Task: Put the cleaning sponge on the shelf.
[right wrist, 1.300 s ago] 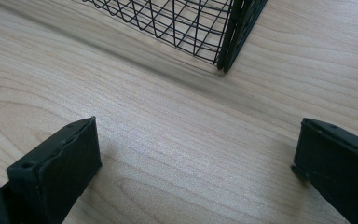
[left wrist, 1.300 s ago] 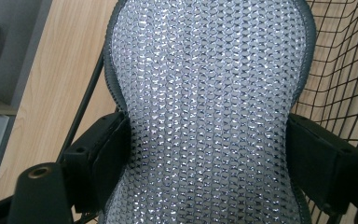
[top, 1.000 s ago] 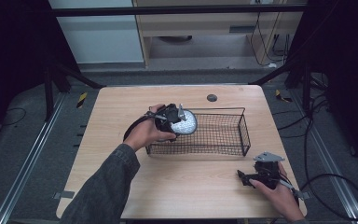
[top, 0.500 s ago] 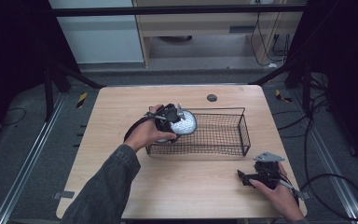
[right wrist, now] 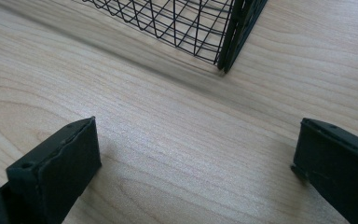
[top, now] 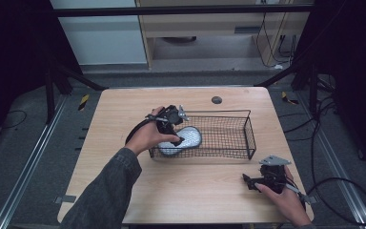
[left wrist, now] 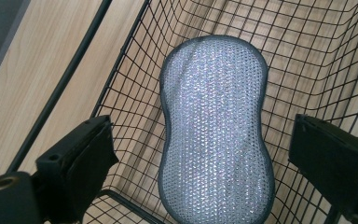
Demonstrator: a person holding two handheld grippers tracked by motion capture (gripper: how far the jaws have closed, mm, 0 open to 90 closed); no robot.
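Since a second ago the scrubbing pad (left wrist: pixel 214 130) has dropped from the left hand-held gripper (top: pixel 170 125), now released, into the wire basket (top: pixel 249 131); withdraw straight up. Right hand-held gripper (top: pixel 253 182) rests released on the surface (top: pixel 195 191).

Silvery mesh scrubber (left wrist: pixel 214 135) lies in wire basket (top: pixel 238 143).

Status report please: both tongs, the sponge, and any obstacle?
Left tongs open above sponge, inside wire basket. Right tongs open, over bare table. No obstacle.
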